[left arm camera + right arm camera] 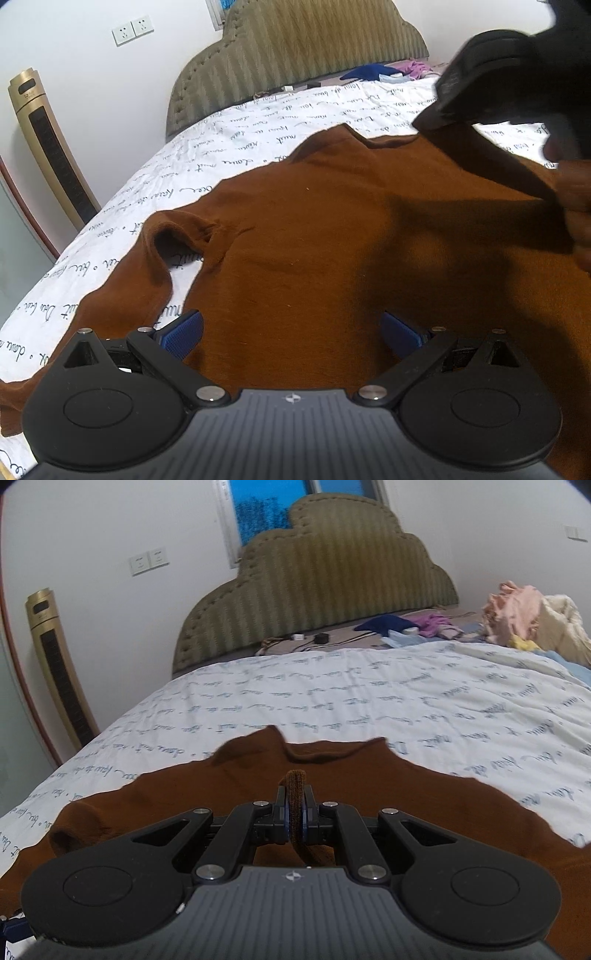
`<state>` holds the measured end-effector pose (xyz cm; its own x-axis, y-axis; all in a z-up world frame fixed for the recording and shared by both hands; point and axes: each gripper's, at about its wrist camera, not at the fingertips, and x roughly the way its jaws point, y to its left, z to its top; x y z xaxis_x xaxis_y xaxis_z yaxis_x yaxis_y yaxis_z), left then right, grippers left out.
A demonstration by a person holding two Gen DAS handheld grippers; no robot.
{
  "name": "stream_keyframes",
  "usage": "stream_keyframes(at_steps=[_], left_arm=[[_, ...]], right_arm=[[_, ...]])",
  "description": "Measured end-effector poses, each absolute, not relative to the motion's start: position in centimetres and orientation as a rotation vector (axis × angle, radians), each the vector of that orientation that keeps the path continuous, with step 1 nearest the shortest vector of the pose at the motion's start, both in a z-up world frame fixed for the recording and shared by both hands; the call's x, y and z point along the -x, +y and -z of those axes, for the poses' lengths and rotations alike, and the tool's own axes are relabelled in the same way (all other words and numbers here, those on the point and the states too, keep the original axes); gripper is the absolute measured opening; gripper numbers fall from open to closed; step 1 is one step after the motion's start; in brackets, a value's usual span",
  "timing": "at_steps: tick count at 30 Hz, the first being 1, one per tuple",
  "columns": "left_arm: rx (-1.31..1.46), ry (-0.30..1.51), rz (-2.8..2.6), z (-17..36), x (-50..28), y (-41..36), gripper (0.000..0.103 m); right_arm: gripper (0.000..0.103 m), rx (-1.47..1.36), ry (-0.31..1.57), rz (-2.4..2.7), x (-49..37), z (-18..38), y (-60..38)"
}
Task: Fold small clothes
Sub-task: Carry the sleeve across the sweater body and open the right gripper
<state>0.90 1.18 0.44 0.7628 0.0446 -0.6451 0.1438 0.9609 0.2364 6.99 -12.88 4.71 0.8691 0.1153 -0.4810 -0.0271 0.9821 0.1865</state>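
Note:
A brown garment [314, 229] lies spread on the white script-printed bedsheet [229, 147], one sleeve [162, 240] bent at the left. My left gripper [291, 332] is open, its blue pads wide apart just above the cloth's near part. My right gripper [294, 808] is shut on a fold of the brown garment [295, 786] and holds it above the rest of the cloth [184, 794]. The right gripper also shows in the left wrist view [480, 85], dark and blurred, at the upper right over the garment.
A padded olive headboard [317, 602] stands at the far end of the bed. Loose clothes [406, 627] lie near it, and a pile of pink and cream laundry [535, 613] at far right. A gold tower fan [55, 664] stands left of the bed.

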Motion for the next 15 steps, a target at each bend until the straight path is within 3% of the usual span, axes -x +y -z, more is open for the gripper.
stream_keyframes(at_steps=[15], left_arm=[[-0.223,0.720,0.018,-0.8,-0.4,4.1,0.103]], right_arm=[[0.012,-0.112,0.525,-0.238,-9.5,-4.3,-5.3]])
